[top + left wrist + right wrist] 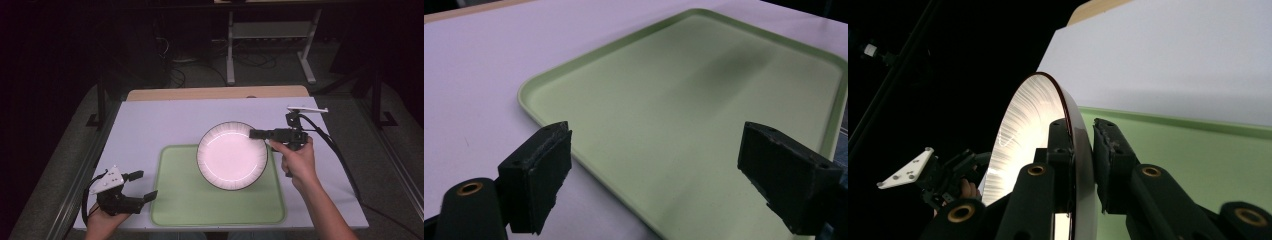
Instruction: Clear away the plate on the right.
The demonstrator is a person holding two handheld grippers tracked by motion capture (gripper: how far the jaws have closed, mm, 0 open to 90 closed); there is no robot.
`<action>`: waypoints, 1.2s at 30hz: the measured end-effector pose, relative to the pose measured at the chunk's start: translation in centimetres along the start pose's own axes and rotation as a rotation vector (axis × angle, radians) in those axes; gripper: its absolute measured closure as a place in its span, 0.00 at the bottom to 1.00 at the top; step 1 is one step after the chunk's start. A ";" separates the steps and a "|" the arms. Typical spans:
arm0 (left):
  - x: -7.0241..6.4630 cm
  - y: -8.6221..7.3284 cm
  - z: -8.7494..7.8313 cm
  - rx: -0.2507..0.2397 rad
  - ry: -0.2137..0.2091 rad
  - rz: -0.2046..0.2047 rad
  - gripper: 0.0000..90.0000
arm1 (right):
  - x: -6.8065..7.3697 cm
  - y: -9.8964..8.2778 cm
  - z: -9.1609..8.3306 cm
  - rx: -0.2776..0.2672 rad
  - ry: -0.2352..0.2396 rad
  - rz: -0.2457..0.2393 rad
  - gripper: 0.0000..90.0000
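I have the right gripper (256, 133) clamped on the rim of the white plate (231, 156), at the plate's upper right edge in the high view, with the plate held over the upper right part of the green tray (172, 200). In the right gripper view one jaw lies on the plate's face and the other on its back, so the grip is thin and sits on the edge alone. To set the plate down well I would keep my wrist steady, bring the plate level over the middle of the tray, and lower it until its foot rests before I let the jaws part; a tilt here could let it swing or slip. My left gripper (141, 186) waits at the lower left of the high view, jaws spread wide and holding nothing, just off the tray's left edge. The left gripper view gives me the bare tray floor (684, 120), which the plate partly covers from above.
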State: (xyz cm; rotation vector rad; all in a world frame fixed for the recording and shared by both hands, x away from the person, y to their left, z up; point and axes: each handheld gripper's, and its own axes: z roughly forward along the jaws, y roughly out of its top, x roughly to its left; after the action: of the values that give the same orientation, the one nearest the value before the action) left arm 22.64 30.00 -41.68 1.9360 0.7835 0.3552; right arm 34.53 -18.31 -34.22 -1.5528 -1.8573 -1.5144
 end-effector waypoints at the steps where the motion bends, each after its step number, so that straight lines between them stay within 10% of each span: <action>1: 0.0 0.0 0.0 0.001 0.000 0.000 0.16 | -0.1 -0.1 0.4 0.005 0.000 0.002 0.87; 36: 0.0 0.0 -0.1 -0.007 0.000 -0.003 0.16 | -2.4 -3.6 7.9 0.094 -0.096 0.034 0.86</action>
State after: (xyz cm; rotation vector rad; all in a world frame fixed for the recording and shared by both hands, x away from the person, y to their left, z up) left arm 22.59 30.12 -41.63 1.9282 0.7843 0.3550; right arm 35.44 -12.65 -41.09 -1.6318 -1.9138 -1.3400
